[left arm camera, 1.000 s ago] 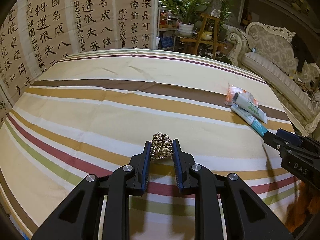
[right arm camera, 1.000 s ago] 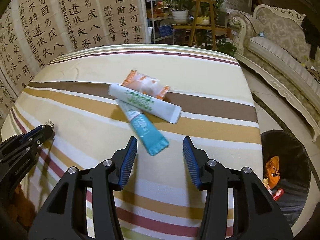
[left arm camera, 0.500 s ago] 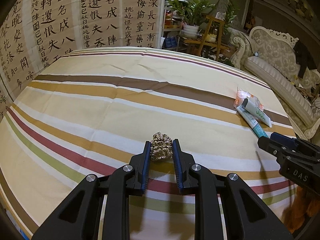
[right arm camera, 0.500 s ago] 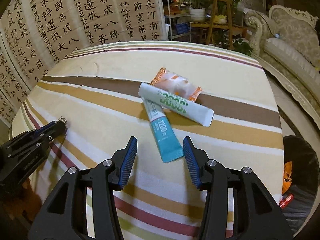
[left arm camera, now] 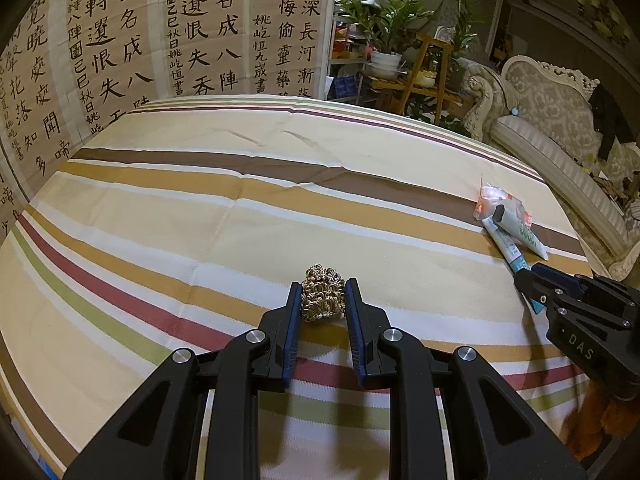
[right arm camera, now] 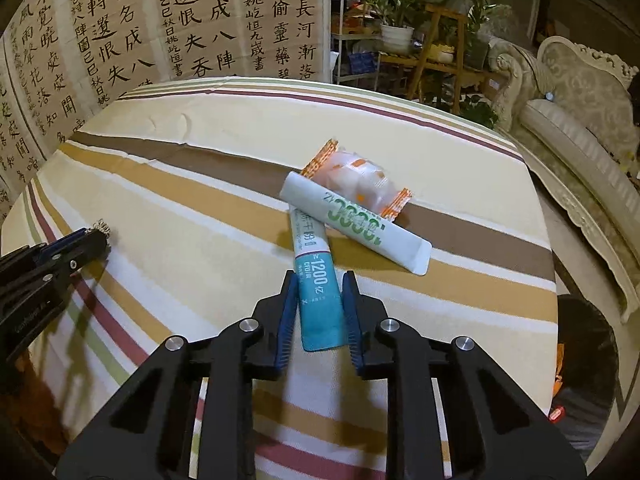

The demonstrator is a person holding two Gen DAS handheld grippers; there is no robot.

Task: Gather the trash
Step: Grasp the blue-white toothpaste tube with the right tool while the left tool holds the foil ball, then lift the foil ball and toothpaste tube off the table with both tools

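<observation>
On the striped tablecloth, my left gripper is shut on a crumpled gold wrapper ball that rests on the cloth. My right gripper is closing its jaws, and the pads press the sides of a teal sachet tube lying flat. A white tube with green print lies across the teal one's far end. An orange and white snack wrapper sits behind both. The left gripper shows at the left edge of the right wrist view, and the right gripper at the right edge of the left one.
A black-lined trash bin with orange scraps stands on the floor past the table's right edge. A pale ornate sofa runs along the right. Calligraphy panels and potted plants stand behind the table.
My right gripper moved forward over the teal tube and its jaws narrowed from wide apart onto the tube's sides. The left gripper kept its grip on the gold ball.
</observation>
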